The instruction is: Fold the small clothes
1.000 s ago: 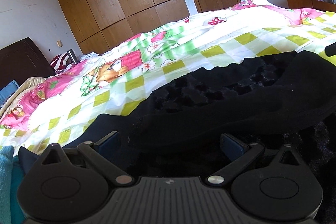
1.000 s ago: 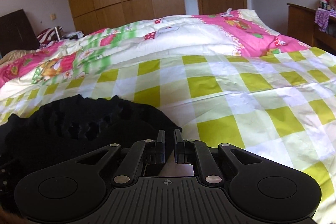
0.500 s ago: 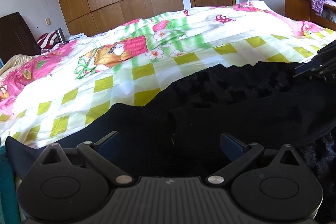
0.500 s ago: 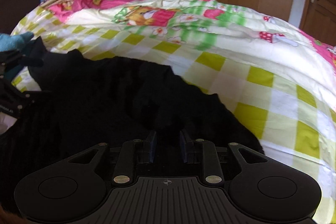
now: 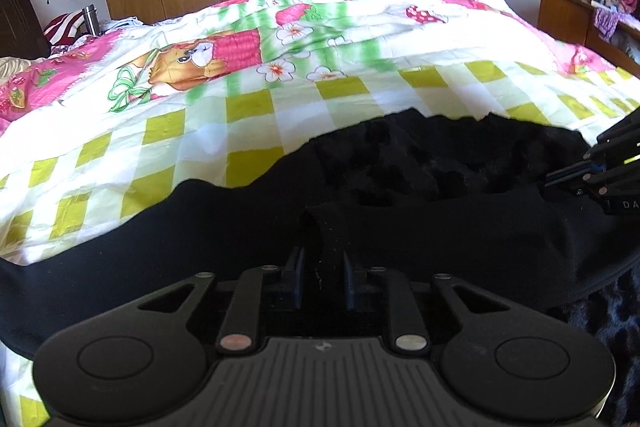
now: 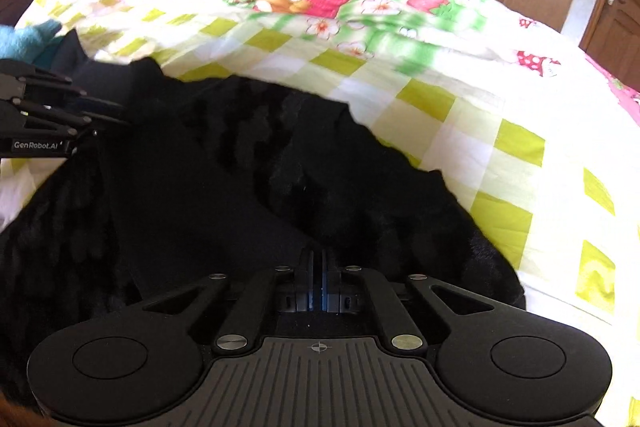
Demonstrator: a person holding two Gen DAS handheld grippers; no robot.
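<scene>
Currently, a black garment (image 5: 240,227) lies spread on the bed (image 5: 280,131), over its checked quilt. Left gripper (image 5: 320,279): jaws narrowed around a fold of the garment, apparently pinching it. Right gripper (image 6: 318,267): jaws pressed together at the garment's edge; whether fabric sits between them cannot be told, since the cloth is dark.
</scene>
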